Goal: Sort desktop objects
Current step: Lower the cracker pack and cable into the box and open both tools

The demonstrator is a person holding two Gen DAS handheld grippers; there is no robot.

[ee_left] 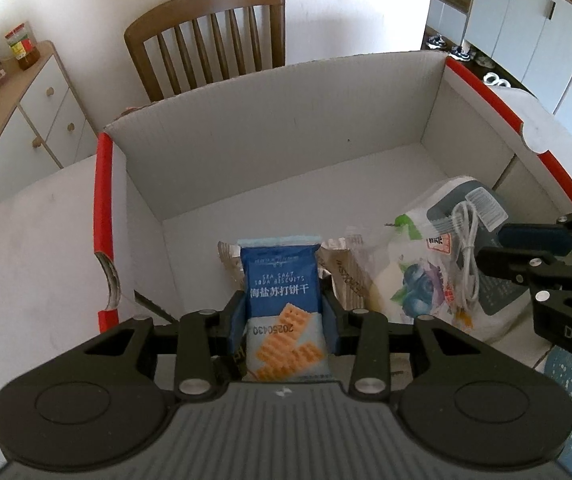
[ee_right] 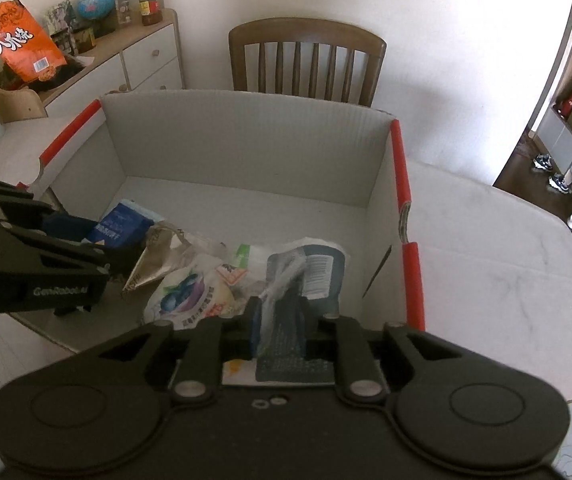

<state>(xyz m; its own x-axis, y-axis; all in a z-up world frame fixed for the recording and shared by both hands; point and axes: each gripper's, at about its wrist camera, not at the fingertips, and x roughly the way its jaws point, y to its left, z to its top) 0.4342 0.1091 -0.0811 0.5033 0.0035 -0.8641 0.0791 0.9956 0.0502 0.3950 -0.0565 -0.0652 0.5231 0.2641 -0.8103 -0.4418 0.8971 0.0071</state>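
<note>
The left gripper (ee_left: 284,312) is closed on a blue pack of sea salt soda biscuits (ee_left: 282,300), which is clamped upright between the two blue pads, one on each side of the wrapper. The right gripper (ee_right: 280,320) is set narrowly around a clear packet holding a white cable (ee_right: 286,276) against a grey card; the packet is seen between the pads, the left one lying against its edge. Whether it is firmly pressed cannot be told. No earlier picture is provided, so only the present setting of the jaws is stated.

Both gripped items are positioned over the near end of a white cardboard box (ee_left: 286,120) with red-taped edges. Inside the box, just beyond the biscuit pack, a crumpled beige wrapper (ee_left: 345,276) is lying on the floor of the box. Beside it, a snack bag printed with blueberries (ee_left: 409,280) is found, touching the cable packet. The far half of the box floor is bare.

The box is placed on a pale marbled table (ee_right: 485,248). Behind the box, a wooden chair (ee_right: 305,60) is set against a white wall. To the left, a low cabinet (ee_right: 142,60) is loaded with an orange bag (ee_right: 22,44), a small globe (ee_right: 96,2) and a jar (ee_right: 149,7).
</note>
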